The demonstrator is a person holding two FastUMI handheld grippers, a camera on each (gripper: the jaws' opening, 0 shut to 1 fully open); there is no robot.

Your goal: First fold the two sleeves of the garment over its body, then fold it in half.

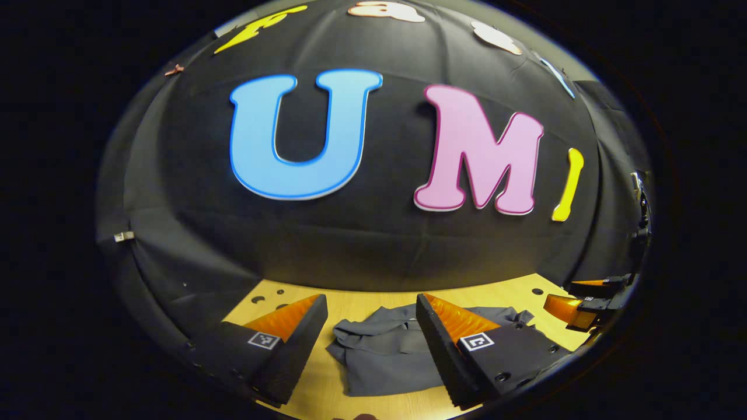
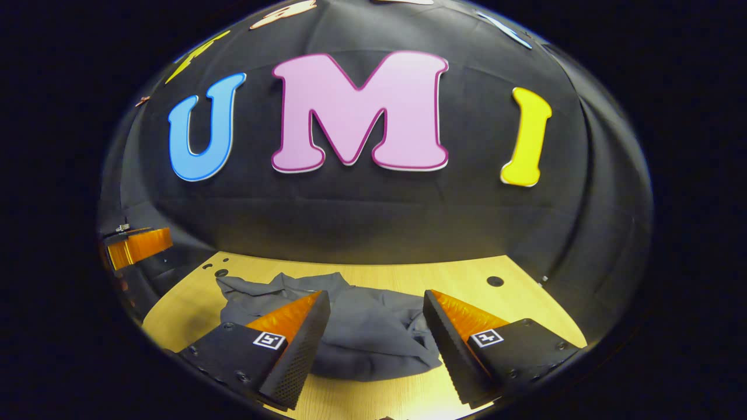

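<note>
On the wooden surface (image 2: 525,303) the grey garment (image 2: 362,332) lies bunched, both claws hanging above it, spread apart and empty: left claw (image 1: 370,338), right claw (image 2: 376,338). With sleeves hidden among wrinkles, a pinch risks catching several layers and dragging the heap.

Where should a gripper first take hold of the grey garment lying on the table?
Probably at a thin outer edge of the grey garment, coming down from above. It lies low and rumpled on the wooden table, with sleeves not clearly spread. Both the left gripper and right gripper hover open.
</note>
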